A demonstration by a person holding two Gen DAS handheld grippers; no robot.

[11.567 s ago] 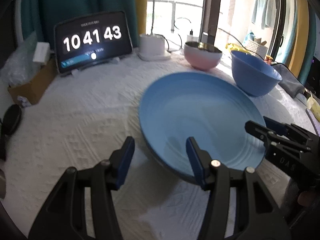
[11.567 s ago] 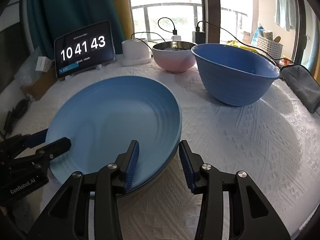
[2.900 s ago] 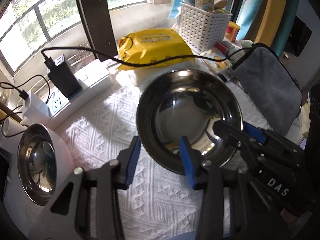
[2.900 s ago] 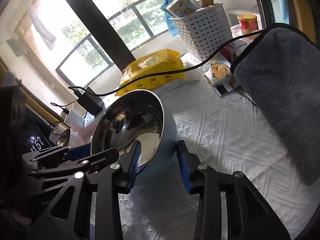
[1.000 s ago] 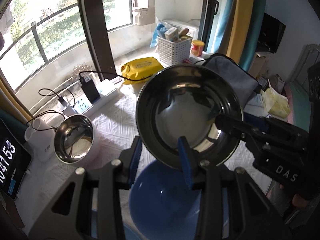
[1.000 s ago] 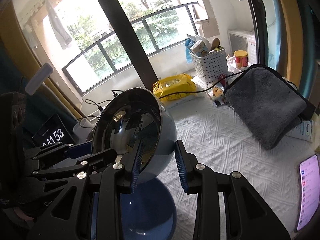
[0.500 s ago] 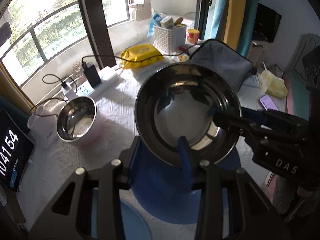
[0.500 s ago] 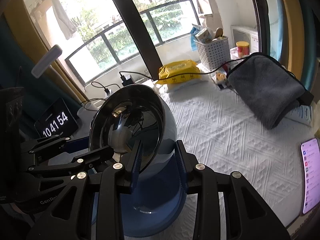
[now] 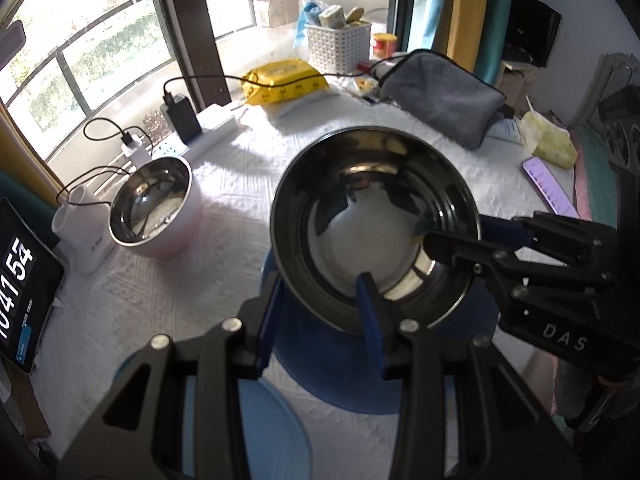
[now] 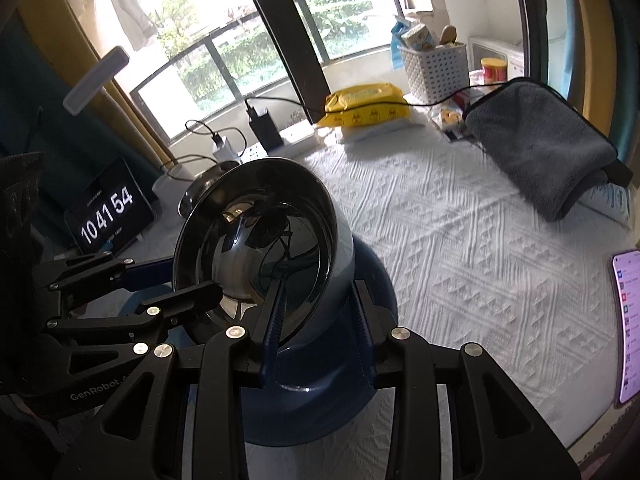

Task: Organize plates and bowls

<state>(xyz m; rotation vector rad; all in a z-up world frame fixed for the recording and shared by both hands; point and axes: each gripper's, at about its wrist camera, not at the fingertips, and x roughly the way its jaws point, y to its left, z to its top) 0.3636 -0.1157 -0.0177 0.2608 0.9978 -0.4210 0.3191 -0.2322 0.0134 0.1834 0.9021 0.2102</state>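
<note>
With both hand-held grippers, left (image 9: 320,312) and right (image 10: 316,320), clamped on the steel bowl (image 9: 374,220) rim, the operator should level it, centre it over the blue bowl (image 10: 320,396), lower it, then release.

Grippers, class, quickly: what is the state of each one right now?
Left gripper: closed on the steel bowl's rim.
Right gripper: closed on the same bowl's rim.

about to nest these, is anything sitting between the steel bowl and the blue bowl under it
Nothing visible does. The steel bowl, held at its rim by the left gripper and right gripper, hangs tilted directly over the blue bowl, whose visible interior looks empty. The pink bowl stands well aside.
</note>
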